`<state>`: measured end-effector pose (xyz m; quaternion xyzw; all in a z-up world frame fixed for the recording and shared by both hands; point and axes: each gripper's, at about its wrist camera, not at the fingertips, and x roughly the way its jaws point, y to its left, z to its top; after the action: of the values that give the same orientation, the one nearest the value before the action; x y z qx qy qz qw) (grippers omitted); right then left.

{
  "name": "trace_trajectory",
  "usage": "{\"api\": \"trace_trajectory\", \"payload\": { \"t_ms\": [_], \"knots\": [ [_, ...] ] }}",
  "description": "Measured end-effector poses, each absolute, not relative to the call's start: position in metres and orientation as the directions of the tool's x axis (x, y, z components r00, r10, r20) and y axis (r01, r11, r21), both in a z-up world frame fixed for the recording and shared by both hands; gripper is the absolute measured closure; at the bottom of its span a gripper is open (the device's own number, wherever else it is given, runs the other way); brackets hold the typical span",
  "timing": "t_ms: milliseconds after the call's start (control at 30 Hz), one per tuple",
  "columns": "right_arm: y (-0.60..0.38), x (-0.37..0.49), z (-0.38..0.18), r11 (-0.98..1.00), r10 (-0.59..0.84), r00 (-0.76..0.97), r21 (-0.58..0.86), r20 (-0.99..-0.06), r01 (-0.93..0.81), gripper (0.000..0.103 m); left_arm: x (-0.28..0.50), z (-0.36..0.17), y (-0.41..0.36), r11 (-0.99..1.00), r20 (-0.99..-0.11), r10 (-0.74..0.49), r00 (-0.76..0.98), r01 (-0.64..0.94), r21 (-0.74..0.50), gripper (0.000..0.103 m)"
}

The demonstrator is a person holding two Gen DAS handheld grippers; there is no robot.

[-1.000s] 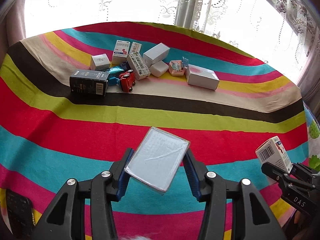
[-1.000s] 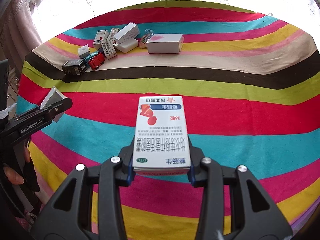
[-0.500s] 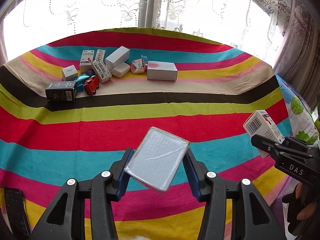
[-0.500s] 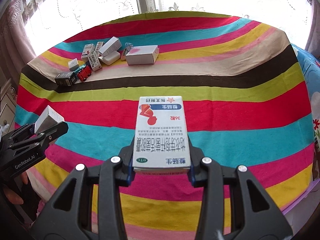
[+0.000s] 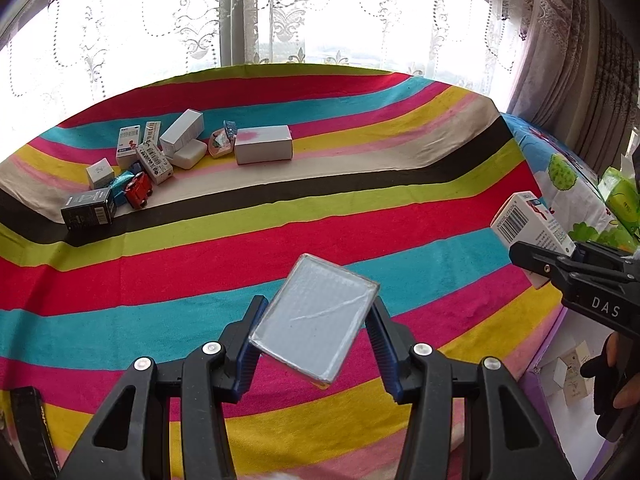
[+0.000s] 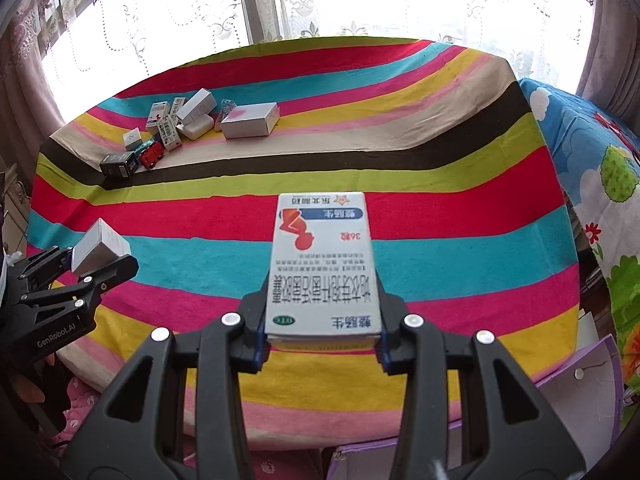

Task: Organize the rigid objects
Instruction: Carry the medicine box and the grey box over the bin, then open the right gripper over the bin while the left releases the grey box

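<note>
in the left wrist view, going left to right: at about ten o'clock a cluster of small things lies on the striped cloth (image 5: 280, 240); a black box (image 5: 88, 214) sits lowest and leftmost, a red toy car (image 5: 138, 195) just to its right, a small white cube box (image 5: 100, 173) above them, then several white cartons (image 5: 154, 162) leaning together, and at about eleven o'clock a larger white box (image 5: 263, 150) with a pink smudge, set a little apart on the right end; at six o'clock the left gripper (image 5: 314, 334) is clamped on a silver-grey flat box (image 5: 316, 320), which sits tilted, one corner pointing down; at three o'clock the right gripper (image 5: 556, 256) comes in from the edge, pinching a white medicine carton (image 5: 528, 224) with a barcode end.

in the right wrist view: at nine o'clock the left gripper (image 6: 100, 260) grips the silver-grey flat box (image 6: 100, 246); at ten to eleven o'clock the same cluster lies on the cloth (image 6: 440, 200), black box (image 6: 119, 164) lowest, larger white box (image 6: 250, 121) on the right; at six o'clock the right gripper (image 6: 322, 320) is closed tight on the white medicine carton (image 6: 322, 264), printed face up, text upside down, held above the cloth's near stripes.
</note>
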<state>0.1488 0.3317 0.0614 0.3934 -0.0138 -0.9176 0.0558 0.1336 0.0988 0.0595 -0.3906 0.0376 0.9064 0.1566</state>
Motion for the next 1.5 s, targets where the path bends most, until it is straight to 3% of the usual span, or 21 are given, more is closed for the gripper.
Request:
{"api": "trace_trajectory", "payload": {
  "t_ms": [533,1000,1167,1500],
  "knots": [
    [0.369,0.207,0.081,-0.998,-0.033,-0.707,-0.016,-0.707,0.062,0.059,0.174,0.091,0.167,-0.869,-0.698,0.373,-0.611,-0.493,-0.033,0.052],
    [0.462,0.272,0.084,-0.987,0.137,-0.680,-0.042,-0.720,-0.154,0.059,0.205,0.119,0.262,-0.696,-0.719,0.518,-0.463,-0.716,-0.041,0.052],
    [0.489,0.300,0.087,-0.976,0.191,-0.667,-0.066,-0.720,-0.209,0.059,0.221,0.107,0.300,-0.606,-0.766,0.557,-0.321,-0.788,-0.111,0.052],
    [0.509,0.331,0.057,-0.972,0.187,-0.591,-0.062,-0.785,-0.225,0.059,0.270,0.064,0.344,-0.446,-0.851,0.507,-0.135,-0.886,-0.125,0.052]
  ]
}}
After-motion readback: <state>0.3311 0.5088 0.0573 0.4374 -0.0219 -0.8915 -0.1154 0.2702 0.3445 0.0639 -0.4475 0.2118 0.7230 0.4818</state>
